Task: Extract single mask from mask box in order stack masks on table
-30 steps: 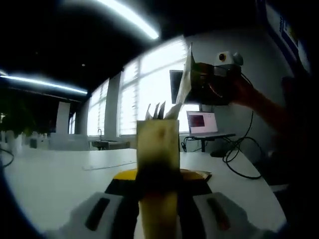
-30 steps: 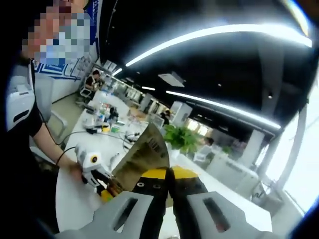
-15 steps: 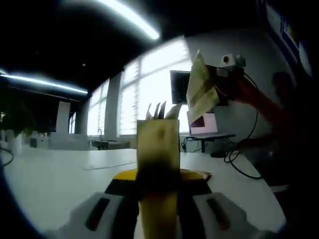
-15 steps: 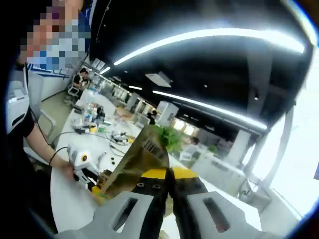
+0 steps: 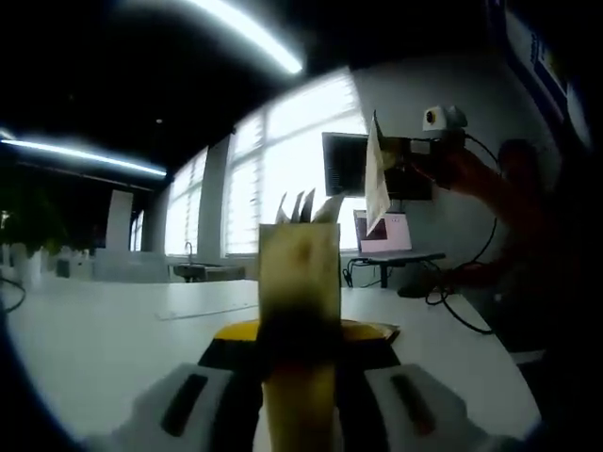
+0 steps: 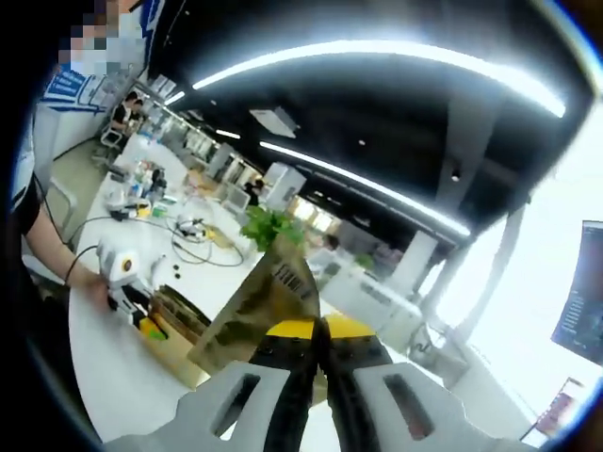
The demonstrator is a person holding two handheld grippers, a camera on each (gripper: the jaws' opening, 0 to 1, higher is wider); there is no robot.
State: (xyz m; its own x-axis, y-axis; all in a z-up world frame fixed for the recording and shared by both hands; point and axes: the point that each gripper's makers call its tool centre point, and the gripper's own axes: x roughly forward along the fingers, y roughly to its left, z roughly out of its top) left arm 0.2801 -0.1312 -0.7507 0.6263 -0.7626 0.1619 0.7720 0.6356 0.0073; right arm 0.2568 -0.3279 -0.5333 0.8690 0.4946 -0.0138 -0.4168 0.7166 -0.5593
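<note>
Your right gripper [image 6: 317, 350] swings its pinched mask [image 6: 259, 311] sideways — left gripper [image 5: 300, 377] squeezes the mask box [image 5: 299, 282] — nothing's on the table [image 5: 104, 330] yet.

dim interior | window [image 5: 283, 179] glare | backlit foreground | fisheye-warped edges

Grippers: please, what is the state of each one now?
Left tongs: closed on the mask box.
Right tongs: closed on a single mask.

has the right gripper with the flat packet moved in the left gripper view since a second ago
Yes. The right gripper has shifted right against the dark monitor, and its flat wrapped mask packet now shows edge-on.
</note>
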